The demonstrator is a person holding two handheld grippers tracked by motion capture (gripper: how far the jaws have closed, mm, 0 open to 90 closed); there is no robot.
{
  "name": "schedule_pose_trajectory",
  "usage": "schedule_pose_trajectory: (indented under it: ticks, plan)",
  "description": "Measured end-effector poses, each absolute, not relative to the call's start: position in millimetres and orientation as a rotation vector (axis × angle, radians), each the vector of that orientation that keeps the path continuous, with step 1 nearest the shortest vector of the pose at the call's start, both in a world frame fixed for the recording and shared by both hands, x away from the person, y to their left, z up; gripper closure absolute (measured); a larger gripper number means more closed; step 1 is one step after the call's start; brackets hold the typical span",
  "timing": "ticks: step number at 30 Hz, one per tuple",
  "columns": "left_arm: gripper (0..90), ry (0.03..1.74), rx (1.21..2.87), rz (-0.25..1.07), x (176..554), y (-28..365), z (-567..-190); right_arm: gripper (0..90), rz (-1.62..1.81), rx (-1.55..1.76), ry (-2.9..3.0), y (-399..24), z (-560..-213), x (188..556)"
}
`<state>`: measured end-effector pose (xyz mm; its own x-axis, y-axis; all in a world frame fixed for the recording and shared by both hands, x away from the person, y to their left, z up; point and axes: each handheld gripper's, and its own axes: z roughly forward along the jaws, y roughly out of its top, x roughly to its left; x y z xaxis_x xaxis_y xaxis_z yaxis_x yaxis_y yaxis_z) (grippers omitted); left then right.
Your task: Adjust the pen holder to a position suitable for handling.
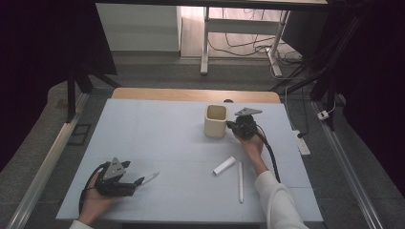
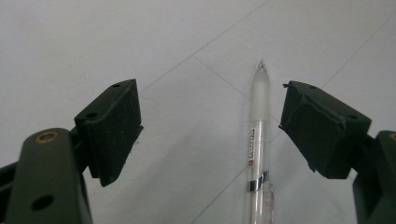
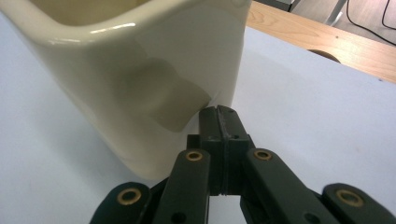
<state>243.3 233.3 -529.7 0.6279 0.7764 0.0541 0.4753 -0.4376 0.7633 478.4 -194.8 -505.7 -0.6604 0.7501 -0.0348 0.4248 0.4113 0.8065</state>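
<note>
Pale blue sheeting covers the table (image 1: 157,143), with a strip of bare wood along its far edge and cables on the floor behind. Near the upper middle of the high view stands a cream cup (image 1: 215,120), upright and seemingly empty. The right tongs (image 1: 237,127) sit just beside its right wall, jaws pressed fully together with nothing between them. At the lower left, the left tongs (image 1: 141,181) stand wide apart around a clear pen (image 2: 259,140) lying flat on the table; the pads are not pressing on it. A white pen (image 1: 240,181) and a short white cap-like piece (image 1: 224,165) lie at lower centre-right. Judging by this, nothing has gone into the cup yet: the clear pen is about to be gripped, and every item remains to be moved.
</note>
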Motion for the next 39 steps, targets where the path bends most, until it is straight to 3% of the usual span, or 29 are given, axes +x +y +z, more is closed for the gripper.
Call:
schedule_pose_trajectory:
  ticks: [15,39]
  plan:
    - [19.9,0.97,2.108,0.521,243,234,-530,89.5,1.088,0.944,2.342,-162,-503,483]
    - [19.9,0.969,2.11,0.524,243,235,-530,89.5,1.104,0.94,2.376,-153,-501,489]
